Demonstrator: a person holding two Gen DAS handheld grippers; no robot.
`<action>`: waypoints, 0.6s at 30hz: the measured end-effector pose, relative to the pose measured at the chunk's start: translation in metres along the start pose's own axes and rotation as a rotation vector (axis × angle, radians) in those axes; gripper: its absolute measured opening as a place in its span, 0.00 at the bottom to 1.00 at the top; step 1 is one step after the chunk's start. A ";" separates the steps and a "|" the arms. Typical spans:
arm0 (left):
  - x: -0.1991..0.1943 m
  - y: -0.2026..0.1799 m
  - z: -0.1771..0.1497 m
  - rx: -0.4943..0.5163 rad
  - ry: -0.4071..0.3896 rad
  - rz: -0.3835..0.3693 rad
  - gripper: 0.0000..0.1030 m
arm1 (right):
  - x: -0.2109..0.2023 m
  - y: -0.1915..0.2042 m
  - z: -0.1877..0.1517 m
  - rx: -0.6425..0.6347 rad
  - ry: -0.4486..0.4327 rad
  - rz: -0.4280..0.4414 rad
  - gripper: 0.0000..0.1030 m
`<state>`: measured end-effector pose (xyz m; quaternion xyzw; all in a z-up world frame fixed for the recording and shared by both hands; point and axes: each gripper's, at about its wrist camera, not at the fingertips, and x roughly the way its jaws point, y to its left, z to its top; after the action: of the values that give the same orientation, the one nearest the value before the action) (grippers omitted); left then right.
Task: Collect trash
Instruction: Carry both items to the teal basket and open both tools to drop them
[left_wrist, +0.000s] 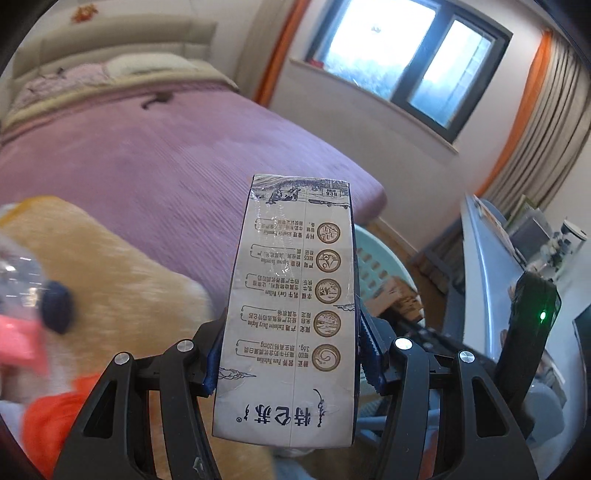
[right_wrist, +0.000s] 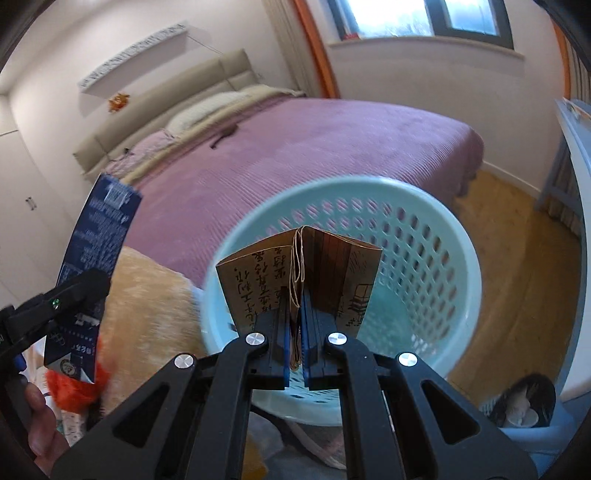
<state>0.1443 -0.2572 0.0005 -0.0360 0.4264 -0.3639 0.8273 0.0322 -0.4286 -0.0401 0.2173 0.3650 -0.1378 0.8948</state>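
So the bed (right_wrist: 332, 155) has a ribbed purple cover and takes up most of the room, with a cream pillow (right_wrist: 207, 110) and a folded beige blanket (right_wrist: 229, 107) up by the padded headboard, plus some small dark thing (right_wrist: 223, 136) lying on the cover near them that's too blurry to make out. A big tan plush toy (right_wrist: 147, 302) with an orange bit at its lower edge sits at the near edge of the bed. Down on the wooden floor (right_wrist: 517, 258) there's a pale teal plastic basket (right_wrist: 454, 258) with a perforated wall, right up against the bed's side.
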 end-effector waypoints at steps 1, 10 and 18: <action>0.008 -0.002 -0.001 -0.002 0.012 -0.002 0.54 | 0.003 -0.001 0.001 0.002 0.009 -0.004 0.03; 0.040 -0.015 -0.003 0.030 0.051 0.018 0.74 | 0.022 -0.015 0.006 0.018 0.037 -0.057 0.08; 0.010 -0.009 -0.006 0.009 0.002 -0.032 0.75 | 0.022 -0.006 0.009 0.009 0.001 -0.068 0.21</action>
<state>0.1384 -0.2686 -0.0074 -0.0387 0.4250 -0.3788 0.8212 0.0505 -0.4400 -0.0515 0.2089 0.3721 -0.1695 0.8883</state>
